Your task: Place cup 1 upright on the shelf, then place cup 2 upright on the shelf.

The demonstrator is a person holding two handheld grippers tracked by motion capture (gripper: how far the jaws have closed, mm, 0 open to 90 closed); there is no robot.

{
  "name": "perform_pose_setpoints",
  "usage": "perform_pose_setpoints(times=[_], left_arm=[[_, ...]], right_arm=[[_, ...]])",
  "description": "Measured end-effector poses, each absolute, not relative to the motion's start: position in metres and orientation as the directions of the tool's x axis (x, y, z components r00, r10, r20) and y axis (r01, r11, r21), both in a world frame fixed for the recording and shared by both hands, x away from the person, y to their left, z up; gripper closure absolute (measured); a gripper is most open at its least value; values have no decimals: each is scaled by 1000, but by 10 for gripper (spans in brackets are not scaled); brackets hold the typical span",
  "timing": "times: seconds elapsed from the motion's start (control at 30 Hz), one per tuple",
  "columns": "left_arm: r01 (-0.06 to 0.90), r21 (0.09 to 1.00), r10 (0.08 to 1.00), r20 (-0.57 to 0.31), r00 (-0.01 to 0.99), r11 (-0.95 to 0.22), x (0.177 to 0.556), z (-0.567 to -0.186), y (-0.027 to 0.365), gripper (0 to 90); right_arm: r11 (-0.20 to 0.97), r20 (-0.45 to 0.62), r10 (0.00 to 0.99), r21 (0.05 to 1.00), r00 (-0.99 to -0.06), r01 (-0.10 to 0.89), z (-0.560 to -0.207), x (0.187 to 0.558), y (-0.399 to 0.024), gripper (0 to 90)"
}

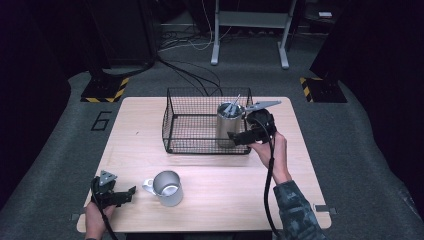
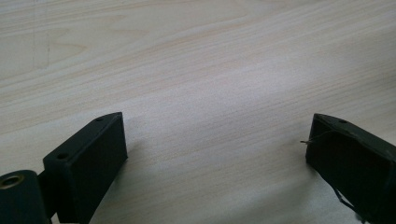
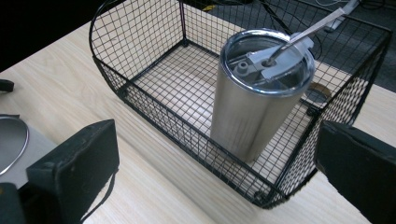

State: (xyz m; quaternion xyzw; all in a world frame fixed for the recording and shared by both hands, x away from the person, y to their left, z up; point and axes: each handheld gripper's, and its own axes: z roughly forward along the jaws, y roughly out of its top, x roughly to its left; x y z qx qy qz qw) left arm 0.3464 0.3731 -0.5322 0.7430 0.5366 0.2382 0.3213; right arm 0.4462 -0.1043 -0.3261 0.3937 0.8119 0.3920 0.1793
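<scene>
A steel tumbler with a clear lid and a straw stands upright in the right end of a black wire basket. In the right gripper view the tumbler is inside the basket, just beyond the open jaws. My right gripper hovers open at the basket's front right corner, apart from the tumbler. A steel mug with a handle sits on the table near the front. My left gripper rests open near the front left edge, just left of the mug, with bare wood between its jaws.
The light wooden table has free room at the front right and back left. Grey floor surrounds it, with cables and a stand's white legs behind the basket. The basket's left half holds nothing.
</scene>
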Motion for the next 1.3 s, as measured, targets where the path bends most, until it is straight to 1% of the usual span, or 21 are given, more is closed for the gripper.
perform_pose_setpoints(times=[0.13,0.37,0.53,0.63,0.77,1.1,1.13,1.3], left_arm=[[643,734,951,10,310,-217,346,-532,373,51],[646,730,950,10,313,-221,346,-532,373,51],[646,730,949,10,314,-221,346,-532,373,51],[647,730,950,9,313,-220,346,-532,373,51],[647,731,950,8,314,-220,346,-532,373,51],[646,731,950,9,314,-220,346,-532,373,52],[647,730,950,10,313,-221,346,-532,373,51],[646,730,949,11,314,-222,346,-532,373,52]], right_arm=[[377,19,781,782,-625,496,-336,433,-112,0],[357,48,789,776,-612,520,-368,410,-129,0],[321,78,807,774,-586,546,-390,398,-142,0],[309,76,819,777,-569,549,-404,393,-151,0],[282,85,844,770,-530,572,-425,389,-162,0],[306,34,884,713,-467,631,-473,388,-180,0],[291,41,892,712,-451,639,-477,388,-180,0],[289,35,907,676,-421,678,-500,389,-183,0]])
